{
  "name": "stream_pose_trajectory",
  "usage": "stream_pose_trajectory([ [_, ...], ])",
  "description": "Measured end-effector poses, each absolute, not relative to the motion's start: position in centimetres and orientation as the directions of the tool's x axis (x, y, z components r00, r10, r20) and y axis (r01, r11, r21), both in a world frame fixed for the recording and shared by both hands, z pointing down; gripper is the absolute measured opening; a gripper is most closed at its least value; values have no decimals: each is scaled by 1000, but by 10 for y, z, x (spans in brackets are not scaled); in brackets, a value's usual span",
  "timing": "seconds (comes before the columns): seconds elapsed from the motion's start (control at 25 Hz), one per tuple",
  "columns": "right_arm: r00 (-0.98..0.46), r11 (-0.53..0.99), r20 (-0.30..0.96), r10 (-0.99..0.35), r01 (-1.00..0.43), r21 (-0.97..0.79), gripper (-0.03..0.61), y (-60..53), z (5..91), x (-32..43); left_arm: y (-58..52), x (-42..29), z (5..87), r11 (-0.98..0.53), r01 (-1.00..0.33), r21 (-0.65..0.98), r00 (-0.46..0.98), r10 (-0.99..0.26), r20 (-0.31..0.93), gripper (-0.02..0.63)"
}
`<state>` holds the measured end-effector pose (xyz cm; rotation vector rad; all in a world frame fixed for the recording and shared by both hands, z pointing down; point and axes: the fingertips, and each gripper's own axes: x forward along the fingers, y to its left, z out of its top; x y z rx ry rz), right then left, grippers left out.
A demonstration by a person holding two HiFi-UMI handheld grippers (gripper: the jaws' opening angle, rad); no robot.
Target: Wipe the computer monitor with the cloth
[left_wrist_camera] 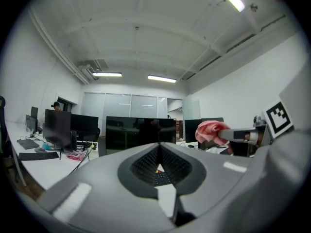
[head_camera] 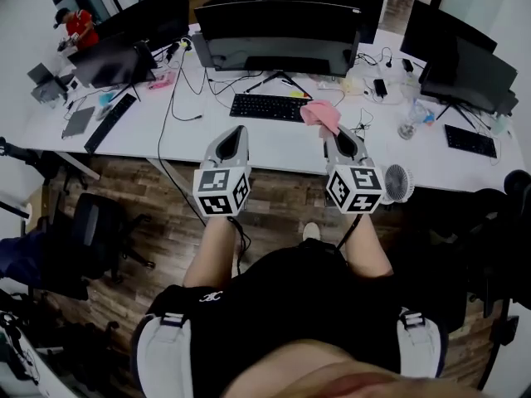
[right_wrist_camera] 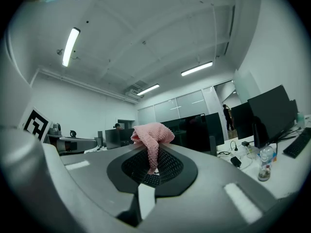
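Note:
A wide curved black monitor [head_camera: 278, 36] stands at the back of the white desk [head_camera: 274, 148], its screen dark; it also shows ahead in the left gripper view [left_wrist_camera: 141, 132] and the right gripper view [right_wrist_camera: 194, 130]. A pink cloth [head_camera: 320, 116] hangs from my right gripper [head_camera: 333, 134], which is shut on it in front of the desk edge. The cloth [right_wrist_camera: 150, 137] bunches above the closed jaws of the right gripper [right_wrist_camera: 153, 147]. My left gripper [head_camera: 239, 131] is level with it to the left, shut and holding nothing [left_wrist_camera: 159, 145]. Both are well short of the screen.
A black keyboard [head_camera: 270, 106] lies before the monitor among cables. More monitors [head_camera: 469, 65] stand right and left [head_camera: 116, 60]. A small fan [head_camera: 398, 182] and a water bottle [head_camera: 409, 123] sit to the right. An office chair [head_camera: 91, 230] stands at my left. A person [head_camera: 76, 25] stands far left.

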<state>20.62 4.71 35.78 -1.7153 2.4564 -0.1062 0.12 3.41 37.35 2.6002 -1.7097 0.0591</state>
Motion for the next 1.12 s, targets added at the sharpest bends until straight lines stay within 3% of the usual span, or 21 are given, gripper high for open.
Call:
stream_pose_trajectory([
  [0.56,-324,333,-82,-942,-933,-137,11,-129,333,309,-141,109,354,-412,-911,-11,411,-910,51,54],
  [1.12,-247,252,-145,-958,-968,-18,12,-230,303,329,-251,119,364,-478,-878,11,477,-874,96,53],
])
